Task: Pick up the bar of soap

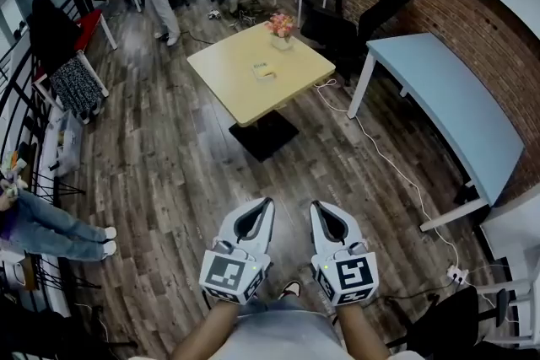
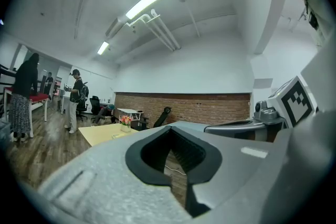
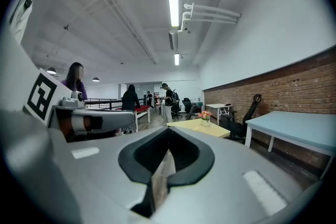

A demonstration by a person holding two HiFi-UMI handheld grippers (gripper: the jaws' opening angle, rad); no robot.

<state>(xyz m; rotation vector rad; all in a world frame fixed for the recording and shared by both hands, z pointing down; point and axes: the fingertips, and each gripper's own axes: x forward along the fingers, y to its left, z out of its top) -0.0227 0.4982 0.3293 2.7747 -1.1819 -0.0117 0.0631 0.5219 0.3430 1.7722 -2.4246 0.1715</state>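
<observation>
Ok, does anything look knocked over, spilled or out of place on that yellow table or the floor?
Nothing spilled or toppled. On the yellow table the flowers stand upright and the bar of soap lies flat near the middle. The only untidy thing is a white cable trailing loose across the floor.

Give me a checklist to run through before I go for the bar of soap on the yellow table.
1. Small pale bar of soap in sight on square yellow table: ok.
2. Soap within reach: not ok, table stands well across the floor.
3. Left gripper empty: ok.
4. Right gripper empty: ok.
5. Fingers open for grasping: not ok, both shut.
6. Pot of pink flowers apart from soap: ok.
</observation>
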